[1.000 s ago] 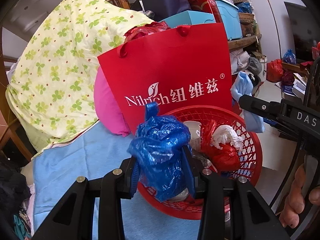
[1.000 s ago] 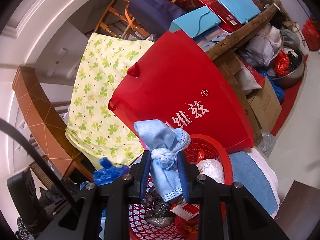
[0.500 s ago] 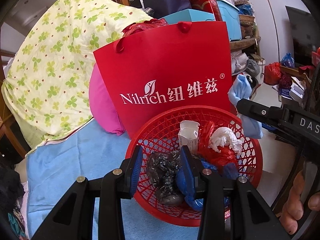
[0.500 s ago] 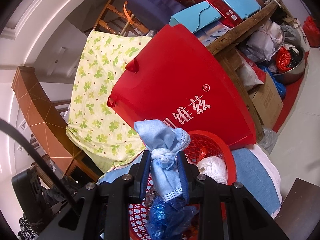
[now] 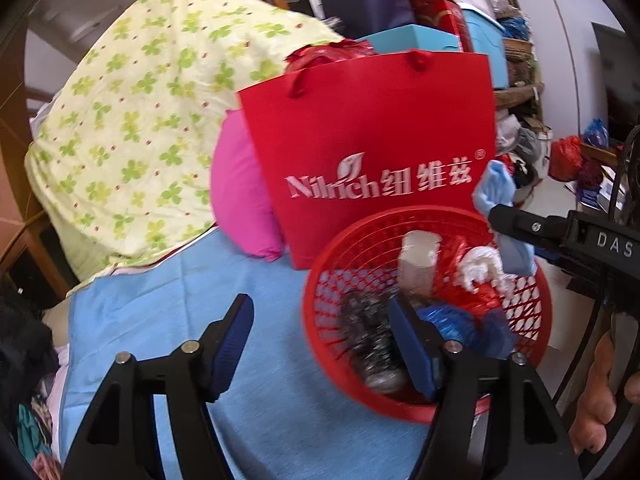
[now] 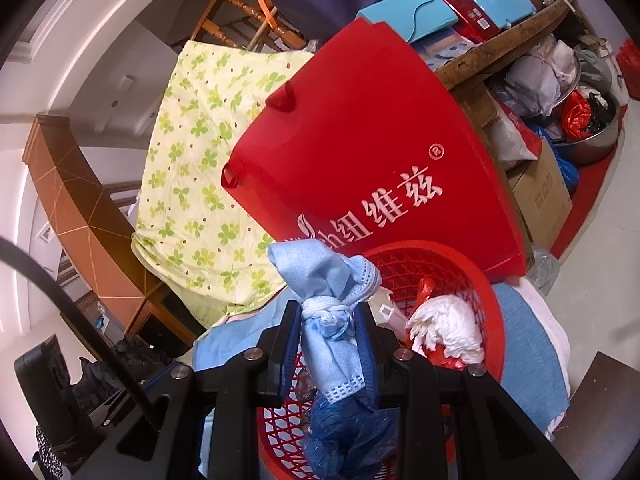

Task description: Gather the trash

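A red mesh basket (image 5: 320,280) stands on a blue cloth and holds a crumpled blue plastic bag (image 5: 460,326), a black wad (image 5: 368,336), a white tissue (image 5: 480,264) and red plastic. My left gripper (image 5: 324,344) is open and empty, its right finger over the basket's left part. My right gripper (image 6: 328,340) is shut on a knotted light blue face mask (image 6: 324,292) and holds it above the basket (image 6: 476,292). The right gripper with the mask (image 5: 496,192) also shows at the right of the left wrist view.
A red Nilrich paper bag (image 5: 372,148) stands right behind the basket. A pink cushion (image 5: 240,200) and a green flowered pillow (image 5: 132,140) lie to the left. Cluttered shelves, boxes and bags (image 6: 540,92) fill the right side.
My left gripper let go of the blue plastic bag, which dropped into the basket, then opened wide and shifted left. My right gripper kept hold of the mask above the basket.
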`<action>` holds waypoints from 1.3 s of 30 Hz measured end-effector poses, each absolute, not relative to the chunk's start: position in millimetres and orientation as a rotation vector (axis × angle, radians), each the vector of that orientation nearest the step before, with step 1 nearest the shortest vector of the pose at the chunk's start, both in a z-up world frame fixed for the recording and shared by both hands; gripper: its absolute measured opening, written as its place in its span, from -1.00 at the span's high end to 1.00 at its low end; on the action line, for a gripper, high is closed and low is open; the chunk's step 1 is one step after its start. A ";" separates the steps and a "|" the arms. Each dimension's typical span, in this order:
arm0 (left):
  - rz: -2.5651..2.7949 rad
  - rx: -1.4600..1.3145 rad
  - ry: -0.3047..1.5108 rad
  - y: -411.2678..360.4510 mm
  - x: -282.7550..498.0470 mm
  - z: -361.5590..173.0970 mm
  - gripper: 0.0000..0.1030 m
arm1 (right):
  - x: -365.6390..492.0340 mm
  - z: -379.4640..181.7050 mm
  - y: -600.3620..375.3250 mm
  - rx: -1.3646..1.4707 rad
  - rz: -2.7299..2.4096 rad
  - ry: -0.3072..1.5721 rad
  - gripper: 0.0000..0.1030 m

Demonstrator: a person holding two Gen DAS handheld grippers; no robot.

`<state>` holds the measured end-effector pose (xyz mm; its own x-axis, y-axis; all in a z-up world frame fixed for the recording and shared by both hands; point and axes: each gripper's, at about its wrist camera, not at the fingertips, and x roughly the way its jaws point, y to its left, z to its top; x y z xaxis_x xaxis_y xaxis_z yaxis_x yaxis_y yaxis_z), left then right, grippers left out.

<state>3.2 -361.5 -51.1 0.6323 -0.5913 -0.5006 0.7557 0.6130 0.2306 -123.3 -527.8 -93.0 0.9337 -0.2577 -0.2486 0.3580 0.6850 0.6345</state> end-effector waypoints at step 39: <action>-0.576 0.326 0.354 -208.5 -7.3 3.3 -0.90 | -153.6 -41.2 -385.7 0.388 -0.470 0.200 -0.52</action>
<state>-7.3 -208.5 3.3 0.7824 -0.4680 -0.4109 0.5781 0.7912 0.1995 -153.6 -385.7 -41.2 0.8741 -0.4009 -0.2742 0.4756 0.8208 0.3162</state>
